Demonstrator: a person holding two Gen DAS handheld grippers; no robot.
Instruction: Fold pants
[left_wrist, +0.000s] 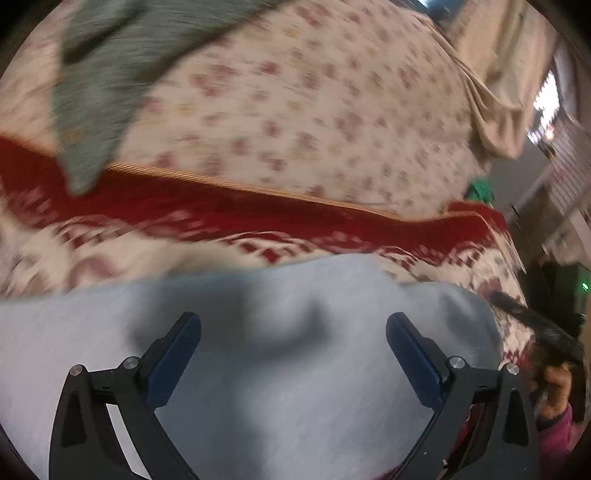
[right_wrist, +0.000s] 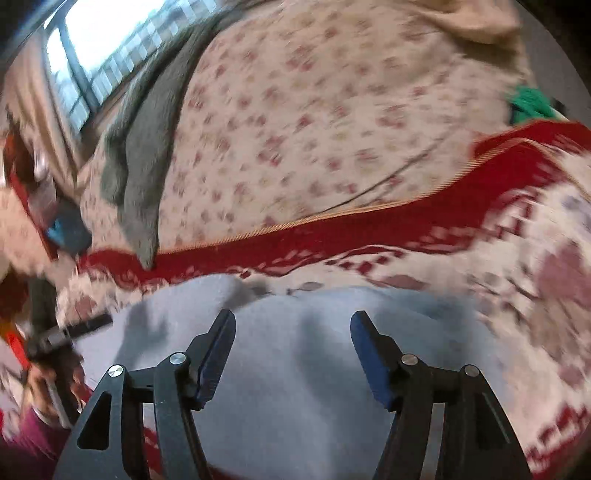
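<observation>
Pale grey-blue cloth, the pants (left_wrist: 288, 369), fills the lower half of the left wrist view, lying flat on a bed under our left tongs (left_wrist: 293, 325). We see both blue-padded fingers (left_wrist: 173, 358) spread very wide, with nothing pinched between them; the cloth lies below them, loose. Beyond the pants runs a red-and-white patterned blanket (left_wrist: 258, 218) with an orange edge, and past that a cream floral bedspread (left_wrist: 314, 110). A grey-green garment (left_wrist: 99, 81) lies across the bedspread at upper left. At the right edge we glimpse a hand (left_wrist: 554, 387) in a magenta sleeve holding the other tool. Everything is smeared by motion blur.

From the right wrist view, the same pants (right_wrist: 295, 387) lie beneath our right tongs (right_wrist: 293, 319), whose jaws stand apart at a moderate gap and grip nothing. The red-and-white patterned blanket (right_wrist: 332, 236) crosses behind, then the floral bedspread (right_wrist: 314, 110), with the grey-green garment (right_wrist: 144, 158) at left and a bright window (right_wrist: 107, 40) above it. A green item (right_wrist: 528, 103) sits at the far right.
</observation>
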